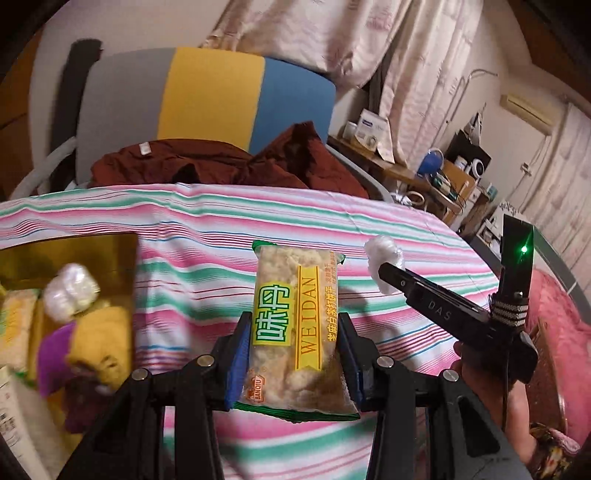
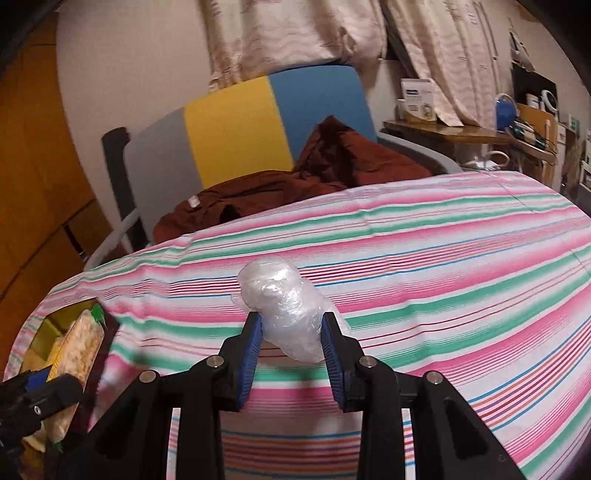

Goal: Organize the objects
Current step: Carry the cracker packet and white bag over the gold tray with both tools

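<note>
From the left wrist view, the left tongs (image 1: 293, 354) are clamped on a cracker pack (image 1: 295, 332), blue pads pressed against both long sides, the pack lifted clear above the striped cloth (image 1: 369, 229). To the left sits a gold box (image 1: 92, 251) that already holds some things: a plastic wad, what looks like another cracker pack, and something soft in yellow and purple, all blurred. So I'd say the sorting is partly done, with this pack not yet in the box. On the right, the right tongs (image 1: 382, 271) are seen from the side, pinching a plastic ball (image 1: 384, 258), a hand (image 1: 480, 384) below them.

From the right wrist view, the right tongs (image 2: 291, 332) are closed tight on the plastic ball (image 2: 284, 306), held up off the cloth. The left tongs (image 2: 55, 384) with the pack (image 2: 79, 350) show at the lower left, over or just beside the box (image 2: 48, 328); I can't tell which. Nothing else lies on the visible cloth, so these two items may be the last.

The table wears a pink, green and white striped cloth. Behind it stands a grey, yellow and blue chair (image 2: 236, 125) with a brown garment (image 2: 295, 177) on it, curtains (image 2: 295, 33) beyond, and a cluttered wooden shelf (image 2: 461, 133) at the right.
</note>
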